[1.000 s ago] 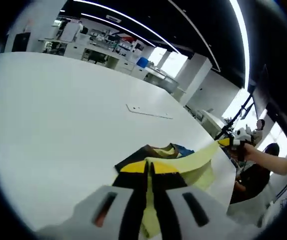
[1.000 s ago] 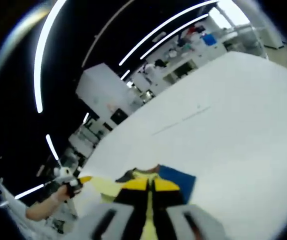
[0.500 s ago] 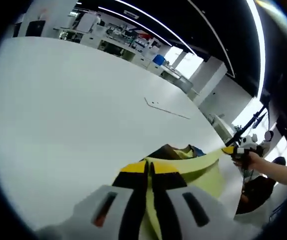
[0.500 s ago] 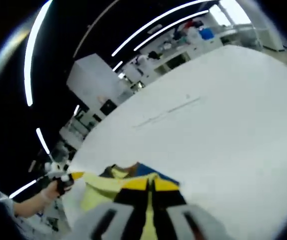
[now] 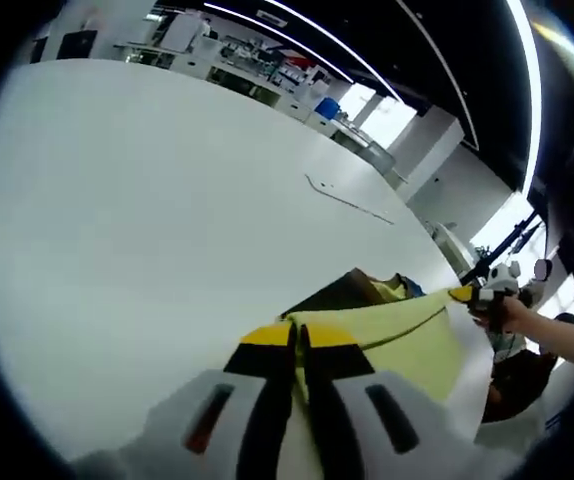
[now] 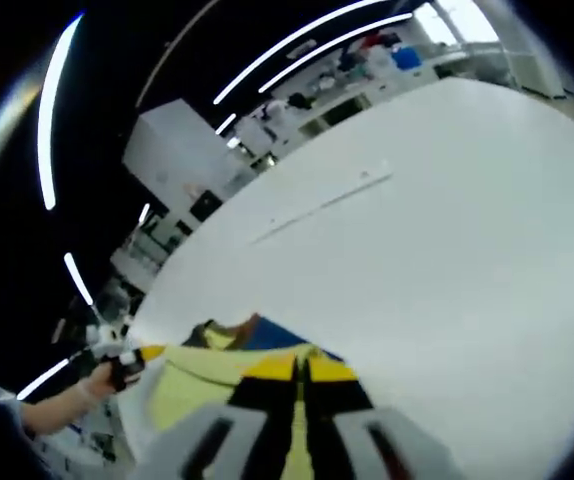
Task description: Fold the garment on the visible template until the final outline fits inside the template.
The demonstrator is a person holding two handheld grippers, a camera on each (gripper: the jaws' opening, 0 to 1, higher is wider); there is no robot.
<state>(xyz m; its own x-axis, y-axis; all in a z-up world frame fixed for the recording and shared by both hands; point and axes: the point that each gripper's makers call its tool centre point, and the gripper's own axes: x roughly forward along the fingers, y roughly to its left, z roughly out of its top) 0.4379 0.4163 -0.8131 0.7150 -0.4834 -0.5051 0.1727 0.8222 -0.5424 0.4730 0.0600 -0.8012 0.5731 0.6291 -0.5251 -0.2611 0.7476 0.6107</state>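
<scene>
I have the yellow garment (image 5: 407, 335) pinched in both claws, left claw (image 5: 300, 345) and right claw (image 6: 297, 372) each closed tight on an edge, the cloth stretched between them above the white table (image 5: 147, 220). It is light and limp, sagging mid-span, so I judge corners and hems the best holds. Against the earlier frame, the span looks flatter, and the dark and blue piece (image 6: 267, 335) beneath shows less.

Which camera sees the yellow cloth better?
The left gripper view: the pale yellow cloth garment spreads wide there, stretched between both grippers. The right gripper view shows a smaller yellow strip, partly hidden behind its jaws.
</scene>
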